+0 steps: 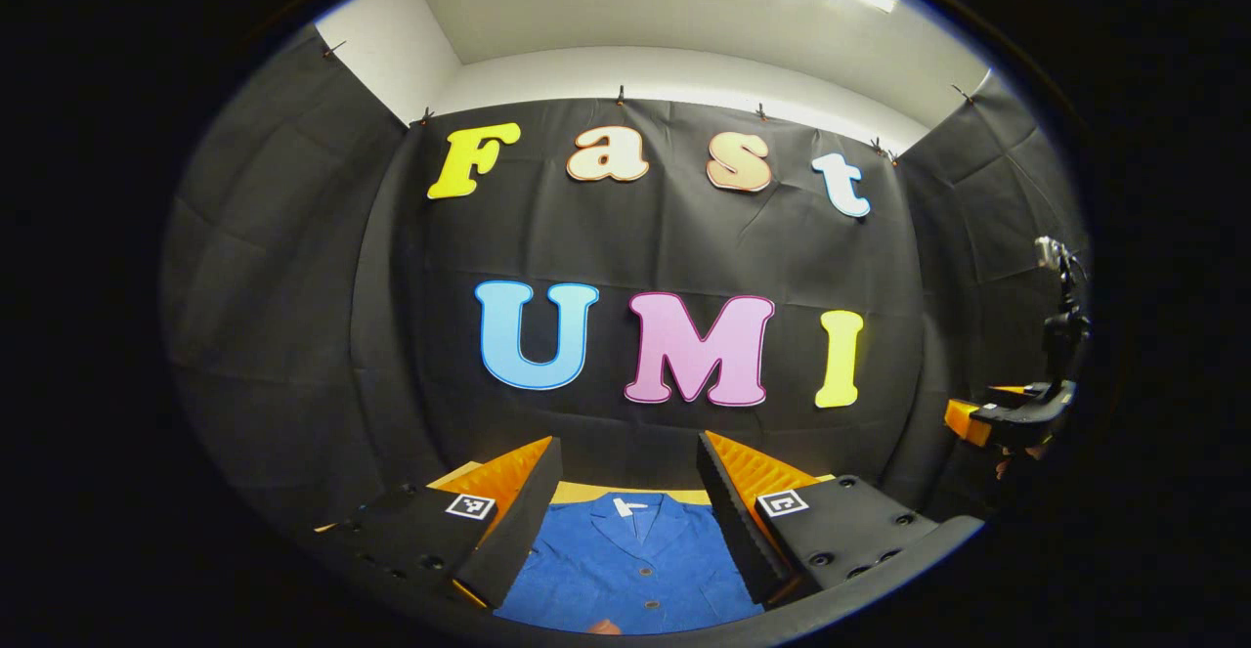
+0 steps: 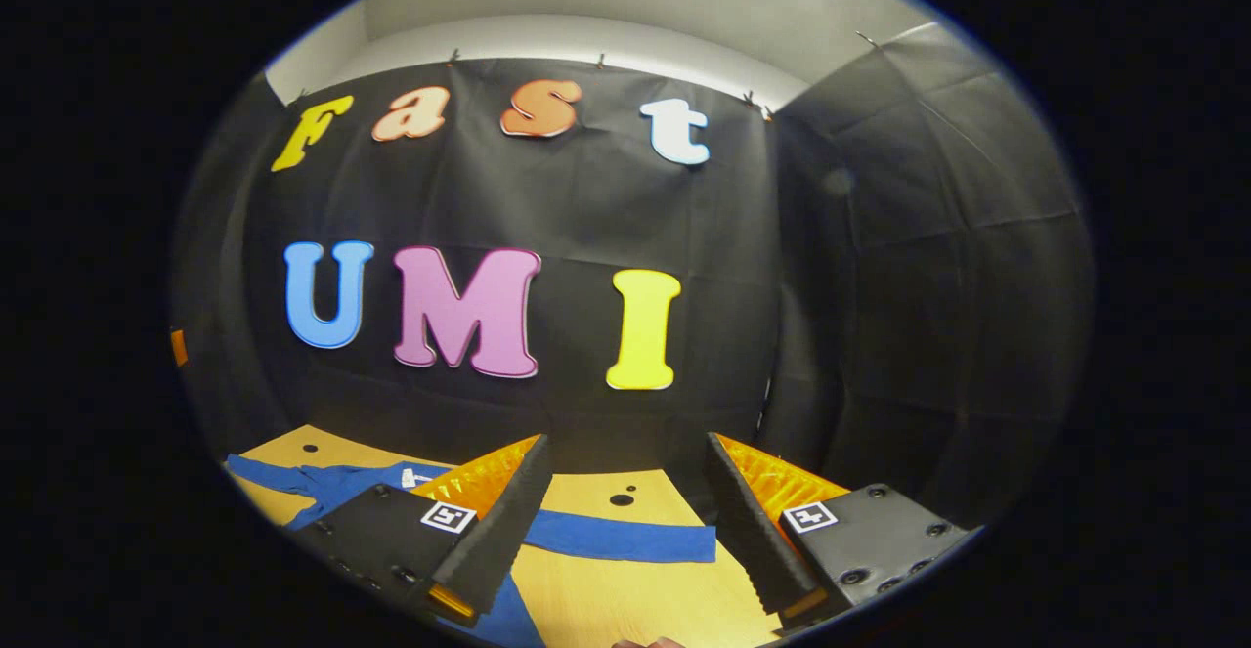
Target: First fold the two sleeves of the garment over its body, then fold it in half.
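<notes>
In the left gripper view, the left gripper (image 1: 628,492) sits at the bottom middle with its 2 fingers wide apart and nothing between them, up above the blue button-up cloth shirt (image 1: 630,570), which lies flat with its collar and buttons facing up on the light wooden table (image 1: 586,492). At the right edge of that view, the right gripper (image 1: 1012,416) is up in the air, and I cannot tell how it stands from there. In the right gripper view, its 2 fingers at the bottom middle are wide apart and hold nothing, and 1 long blue sleeve (image 2: 625,539) lies flat across the wooden table between them, with the rest of the shirt at the lower left.
</notes>
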{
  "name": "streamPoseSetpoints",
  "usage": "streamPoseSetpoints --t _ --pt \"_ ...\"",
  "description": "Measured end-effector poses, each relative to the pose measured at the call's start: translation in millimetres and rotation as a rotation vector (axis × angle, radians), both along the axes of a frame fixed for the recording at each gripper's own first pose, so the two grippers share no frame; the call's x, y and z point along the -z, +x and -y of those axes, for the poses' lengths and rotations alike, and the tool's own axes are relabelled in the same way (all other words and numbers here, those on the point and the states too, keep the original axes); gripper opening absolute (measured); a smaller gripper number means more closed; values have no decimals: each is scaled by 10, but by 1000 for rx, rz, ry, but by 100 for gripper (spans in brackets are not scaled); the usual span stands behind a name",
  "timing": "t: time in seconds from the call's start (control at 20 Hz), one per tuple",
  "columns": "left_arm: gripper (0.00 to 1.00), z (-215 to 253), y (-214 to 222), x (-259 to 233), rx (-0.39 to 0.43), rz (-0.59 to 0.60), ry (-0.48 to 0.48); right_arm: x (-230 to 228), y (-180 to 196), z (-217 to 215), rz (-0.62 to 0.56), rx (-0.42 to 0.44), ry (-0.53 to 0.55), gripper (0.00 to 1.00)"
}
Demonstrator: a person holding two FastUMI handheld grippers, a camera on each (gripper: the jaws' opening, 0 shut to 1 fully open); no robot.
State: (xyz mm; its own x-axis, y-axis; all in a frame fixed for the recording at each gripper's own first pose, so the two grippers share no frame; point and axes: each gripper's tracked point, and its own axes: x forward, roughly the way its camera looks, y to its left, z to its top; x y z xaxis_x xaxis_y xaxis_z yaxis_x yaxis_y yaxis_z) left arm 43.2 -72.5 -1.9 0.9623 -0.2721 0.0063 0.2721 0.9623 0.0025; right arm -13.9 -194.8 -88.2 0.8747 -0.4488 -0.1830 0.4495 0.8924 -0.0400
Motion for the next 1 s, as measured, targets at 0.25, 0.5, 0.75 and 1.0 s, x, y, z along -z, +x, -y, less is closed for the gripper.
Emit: streamPoseSetpoints --t 0.25,0.5,0.75,1.0 --pt "80 -57 202 76 31 -21 3 796 120 393 -159 85 74 95" --pt "80 56 488 258 73 -67 9 1534 348 740 -325 85 111 95" --pt "80 371 706 331 36 -84 18 2387 577 1270 -473 118 239 98" --pt "80 586 817 593 -4 -152 64 3523 554 1541 -692 167 432 95"
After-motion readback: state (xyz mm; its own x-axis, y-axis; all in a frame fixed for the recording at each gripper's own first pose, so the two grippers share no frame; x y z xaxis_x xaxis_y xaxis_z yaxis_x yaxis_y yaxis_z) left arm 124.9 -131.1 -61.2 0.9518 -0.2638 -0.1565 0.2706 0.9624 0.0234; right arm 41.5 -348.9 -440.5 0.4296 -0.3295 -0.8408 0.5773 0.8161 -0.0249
